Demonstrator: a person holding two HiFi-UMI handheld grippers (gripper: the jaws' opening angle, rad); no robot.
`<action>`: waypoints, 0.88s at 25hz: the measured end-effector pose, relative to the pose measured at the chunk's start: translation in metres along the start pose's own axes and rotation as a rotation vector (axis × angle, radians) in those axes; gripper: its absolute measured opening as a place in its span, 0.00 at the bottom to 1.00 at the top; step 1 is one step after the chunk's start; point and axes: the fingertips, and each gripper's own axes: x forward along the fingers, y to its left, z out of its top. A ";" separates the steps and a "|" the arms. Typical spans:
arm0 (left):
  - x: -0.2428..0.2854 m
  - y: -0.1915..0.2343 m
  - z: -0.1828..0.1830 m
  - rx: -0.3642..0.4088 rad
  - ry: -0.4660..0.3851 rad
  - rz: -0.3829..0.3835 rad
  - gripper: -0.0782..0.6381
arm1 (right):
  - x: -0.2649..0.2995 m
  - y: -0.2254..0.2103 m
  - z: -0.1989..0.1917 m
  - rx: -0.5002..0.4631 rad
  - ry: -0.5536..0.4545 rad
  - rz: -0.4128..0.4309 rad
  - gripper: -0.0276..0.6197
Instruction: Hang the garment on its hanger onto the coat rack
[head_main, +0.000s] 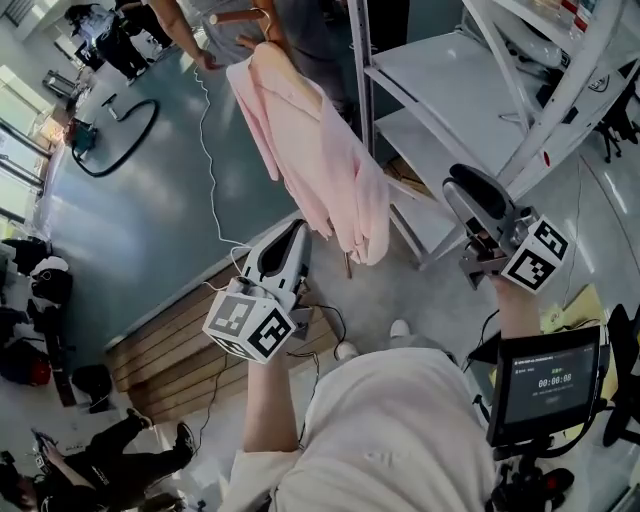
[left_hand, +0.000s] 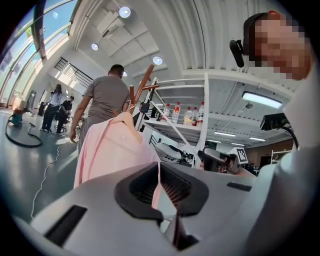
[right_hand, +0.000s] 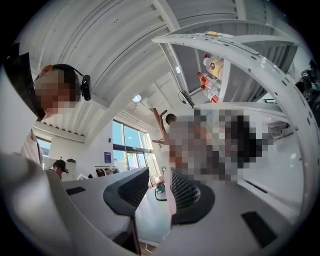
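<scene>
A pink garment (head_main: 315, 150) hangs on a wooden hanger (head_main: 268, 48), whose hook sits at a wooden peg of the coat rack (head_main: 236, 16). My left gripper (head_main: 298, 232) points up at the garment's lower edge, just short of it, its jaws together with only a thin slit. The left gripper view shows the garment (left_hand: 110, 150) and the rack pole (left_hand: 144, 85) beyond the left gripper (left_hand: 159, 175). My right gripper (head_main: 460, 183) is open and empty, well to the right by the shelving. In its own view the right gripper (right_hand: 159, 185) holds nothing.
A white shelving unit (head_main: 450, 80) with bottles (left_hand: 185, 116) stands right of the rack. A person in grey (left_hand: 107, 97) stands behind the rack. A wooden pallet (head_main: 170, 340), a white cable (head_main: 210, 180) and a black hose (head_main: 120, 140) lie on the floor. Other people sit lower left.
</scene>
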 end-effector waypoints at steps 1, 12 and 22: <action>0.006 -0.003 -0.002 0.003 0.004 -0.016 0.12 | -0.005 -0.003 0.000 -0.002 -0.008 -0.019 0.26; 0.033 -0.015 -0.012 -0.006 0.016 -0.080 0.12 | -0.031 -0.011 -0.004 -0.013 -0.035 -0.077 0.20; 0.027 -0.012 -0.009 -0.017 0.000 -0.066 0.12 | -0.029 -0.009 -0.003 -0.010 -0.047 -0.085 0.09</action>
